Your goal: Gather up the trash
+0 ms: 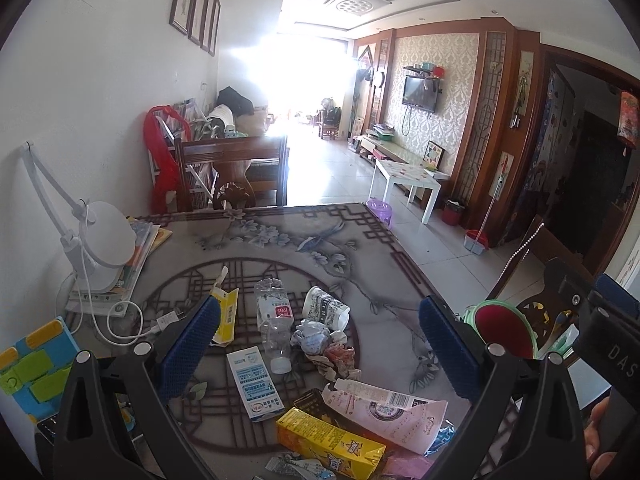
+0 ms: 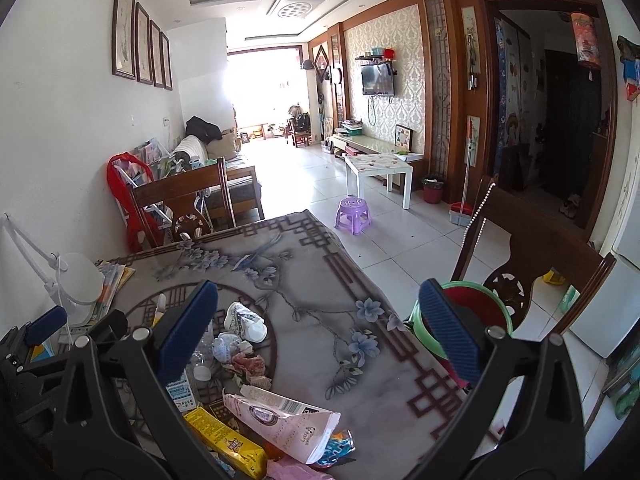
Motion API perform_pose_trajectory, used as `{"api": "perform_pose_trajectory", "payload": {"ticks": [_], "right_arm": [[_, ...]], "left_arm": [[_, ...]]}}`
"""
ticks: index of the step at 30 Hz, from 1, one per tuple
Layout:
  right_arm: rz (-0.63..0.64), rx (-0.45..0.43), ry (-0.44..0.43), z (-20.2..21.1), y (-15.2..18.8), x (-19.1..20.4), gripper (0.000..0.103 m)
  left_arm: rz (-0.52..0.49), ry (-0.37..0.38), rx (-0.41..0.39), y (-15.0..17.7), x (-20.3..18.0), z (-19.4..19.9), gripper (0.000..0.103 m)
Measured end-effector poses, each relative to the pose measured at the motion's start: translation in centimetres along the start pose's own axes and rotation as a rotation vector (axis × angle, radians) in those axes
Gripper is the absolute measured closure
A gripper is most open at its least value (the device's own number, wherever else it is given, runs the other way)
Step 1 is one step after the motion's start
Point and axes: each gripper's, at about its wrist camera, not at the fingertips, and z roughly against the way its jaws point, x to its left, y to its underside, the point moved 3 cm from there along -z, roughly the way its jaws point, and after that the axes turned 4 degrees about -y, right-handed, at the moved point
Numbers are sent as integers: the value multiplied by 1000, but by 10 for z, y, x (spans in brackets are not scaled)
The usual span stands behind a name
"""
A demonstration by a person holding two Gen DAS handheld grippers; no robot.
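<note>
Trash lies in a heap on the patterned table (image 1: 360, 248): a crushed clear bottle (image 1: 274, 316), a paper cup (image 1: 324, 307) on its side, crumpled paper (image 1: 316, 338), a blue-white carton (image 1: 256, 384), a yellow box (image 1: 328, 440) and a pink wrapper (image 1: 392, 408). My left gripper (image 1: 320, 340) hovers open above the heap with nothing between its fingers. My right gripper (image 2: 320, 328) is open too, further right over the table (image 2: 320, 280), with the pink wrapper (image 2: 280, 416) and yellow box (image 2: 224, 436) below it. A green bin with a red liner (image 2: 476, 304) stands off the table's right edge.
A white desk lamp (image 1: 108, 240) on a stack of books stands at the table's left, its cord trailing. A colourful block toy (image 1: 36, 364) lies at the near left. Wooden chairs (image 2: 532, 264) stand behind and right of the table. A purple stool (image 2: 352, 214) sits on the tiled floor.
</note>
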Motion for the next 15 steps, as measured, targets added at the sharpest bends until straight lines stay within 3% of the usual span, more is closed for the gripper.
{"api": "perform_pose_trajectory", "payload": {"ticks": [15], "right_arm": [[-14, 16, 53, -1, 0, 1, 4]], "left_arm": [[-7, 29, 28, -1, 2, -15, 8]]}}
